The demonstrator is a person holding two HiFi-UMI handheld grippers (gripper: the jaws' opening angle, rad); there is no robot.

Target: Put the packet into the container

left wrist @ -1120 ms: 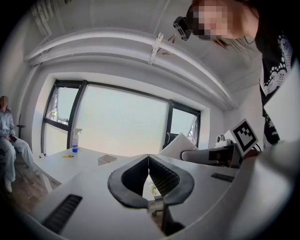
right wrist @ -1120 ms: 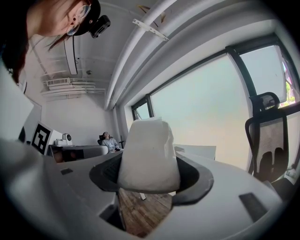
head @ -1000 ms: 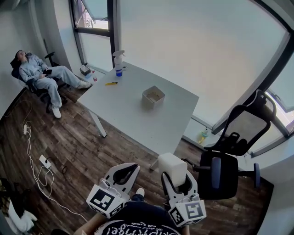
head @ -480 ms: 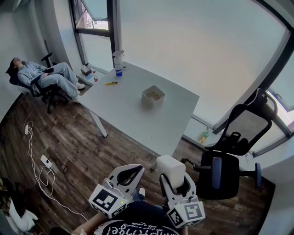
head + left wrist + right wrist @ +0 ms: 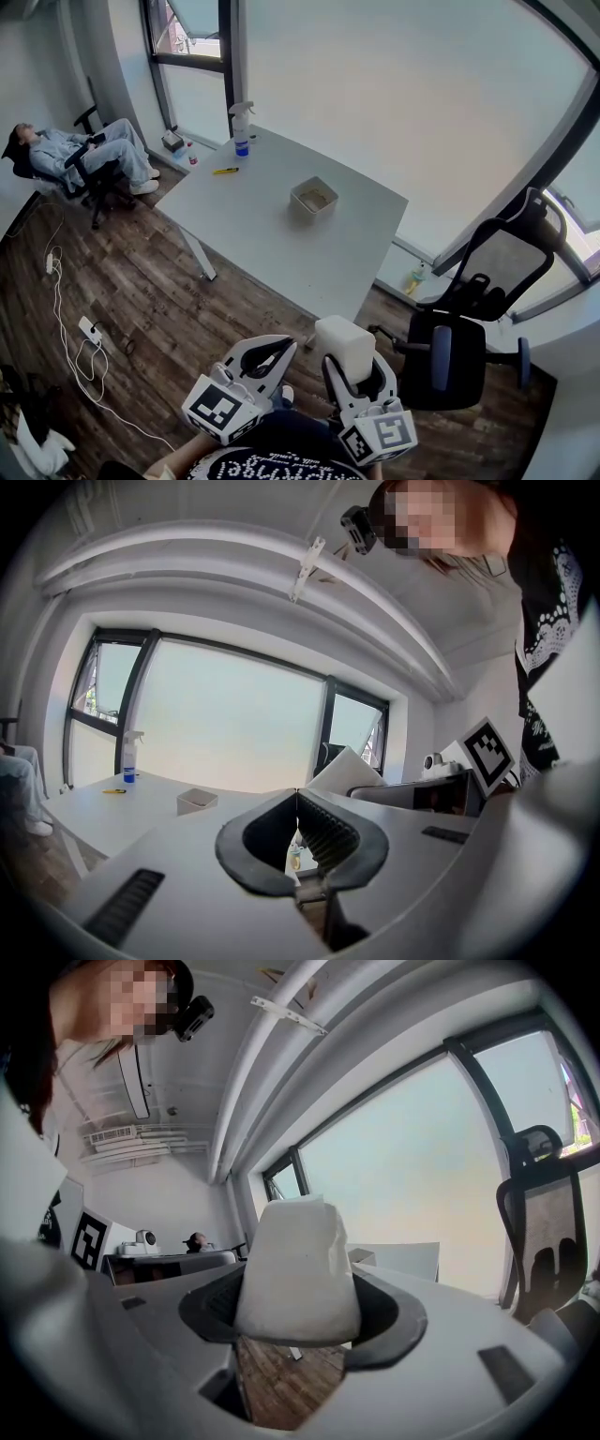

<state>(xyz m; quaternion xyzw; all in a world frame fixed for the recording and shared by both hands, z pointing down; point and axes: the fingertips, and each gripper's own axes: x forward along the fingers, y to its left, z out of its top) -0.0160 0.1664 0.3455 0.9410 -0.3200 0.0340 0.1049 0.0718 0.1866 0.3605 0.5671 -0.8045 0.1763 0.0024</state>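
My right gripper (image 5: 353, 364) is shut on a white packet (image 5: 344, 344), which stands up between its jaws (image 5: 298, 1269) well short of the table's near corner. My left gripper (image 5: 265, 354) hangs beside it, shut with nothing in it; its jaws meet at the tips in the left gripper view (image 5: 298, 799). The container (image 5: 314, 198), a small open white box with something brownish inside, sits in the middle of the grey table (image 5: 253, 234); it also shows small in the left gripper view (image 5: 197, 801). Both grippers are over the wooden floor, far from it.
A spray bottle (image 5: 242, 129) and a yellow pen (image 5: 226, 171) lie at the table's far end. A black office chair (image 5: 469, 328) stands to the right. A person reclines on a chair (image 5: 70, 159) at far left. Cables and a power strip (image 5: 91, 330) lie on the floor.
The seated person at far left has rolled back further to the left. Both grippers have shifted slightly, the packet still held in the right one.
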